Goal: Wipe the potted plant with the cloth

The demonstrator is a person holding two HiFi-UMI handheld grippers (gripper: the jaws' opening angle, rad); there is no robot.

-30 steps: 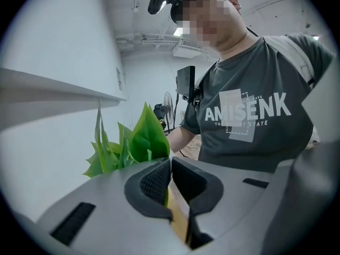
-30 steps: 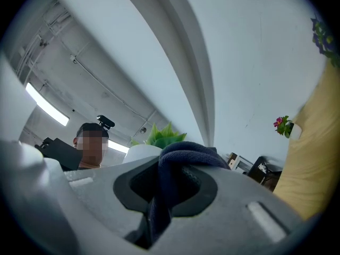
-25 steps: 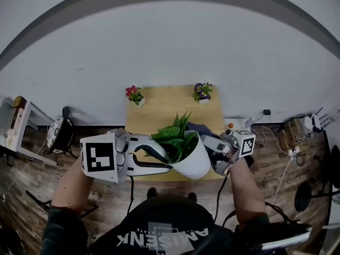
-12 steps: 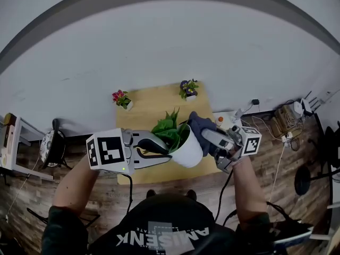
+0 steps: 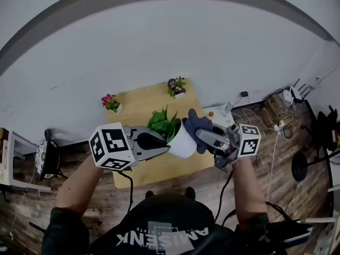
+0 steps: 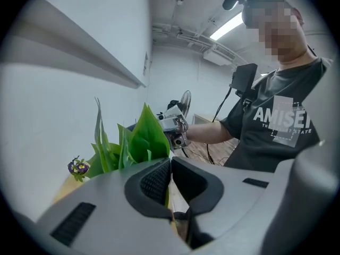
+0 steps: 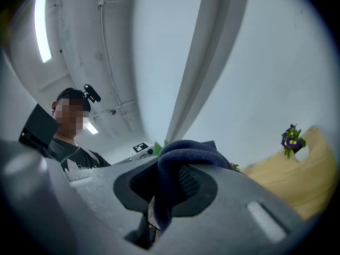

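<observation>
The potted plant, green leaves in a white pot, is held off the wooden table and tipped. My left gripper is shut on the pot's rim from the left; in the left gripper view the leaves stand just past its nearly closed jaws. My right gripper is shut on a dark blue cloth, which lies against the pot's right side. In the right gripper view the cloth bunches over the jaws and hides the pot.
Two small flower pots stand at the table's far edge against the wall: pink on the left, purple on the right. A white box and cables lie right of the table. A fan stands on the left.
The pot, still in my left gripper, has shifted a little across the table. My right gripper has brought the cloth from behind the pot up against its right side.
</observation>
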